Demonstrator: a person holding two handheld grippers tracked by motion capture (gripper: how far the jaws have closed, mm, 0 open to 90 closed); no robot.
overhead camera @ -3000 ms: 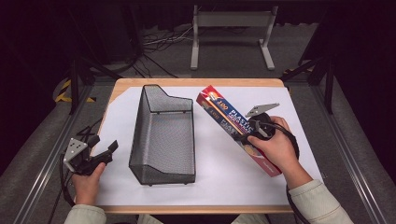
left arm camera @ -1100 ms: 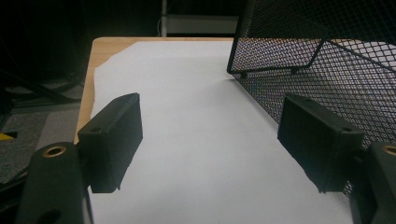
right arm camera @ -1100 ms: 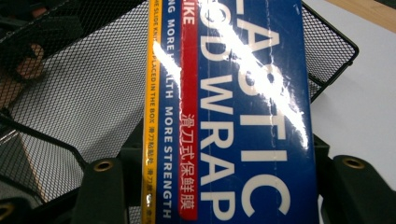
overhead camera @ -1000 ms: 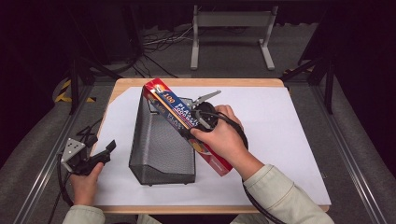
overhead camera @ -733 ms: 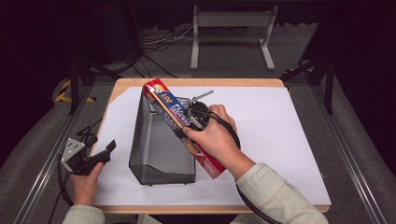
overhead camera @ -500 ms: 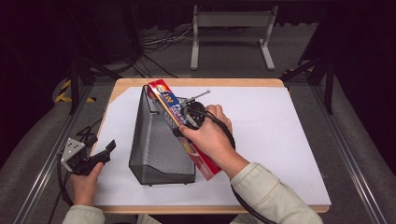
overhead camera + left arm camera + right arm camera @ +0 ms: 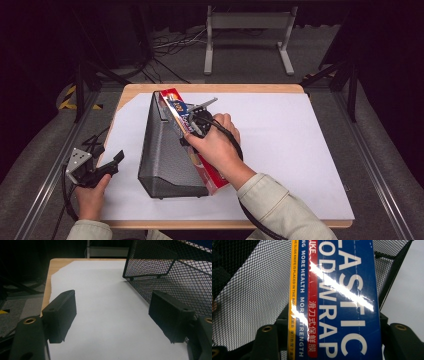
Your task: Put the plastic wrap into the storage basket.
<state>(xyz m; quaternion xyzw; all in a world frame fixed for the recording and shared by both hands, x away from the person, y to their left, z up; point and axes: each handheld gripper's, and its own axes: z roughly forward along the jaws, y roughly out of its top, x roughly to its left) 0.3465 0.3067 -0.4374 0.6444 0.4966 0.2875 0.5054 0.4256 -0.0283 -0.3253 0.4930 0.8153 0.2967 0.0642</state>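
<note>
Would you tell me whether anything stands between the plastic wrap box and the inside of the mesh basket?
Nothing visible does. The right gripper holds the plastic wrap box over the right wall of the mesh basket, whose top is open and whose inside looks empty. The left gripper rests apart, at the table's left edge.

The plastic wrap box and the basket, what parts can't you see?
- Plastic wrap box: high view, its middle is hidden by the right hand; right gripper view, both ends are cut off.
- Mesh basket: left gripper view, cut off at the right edge.
</note>
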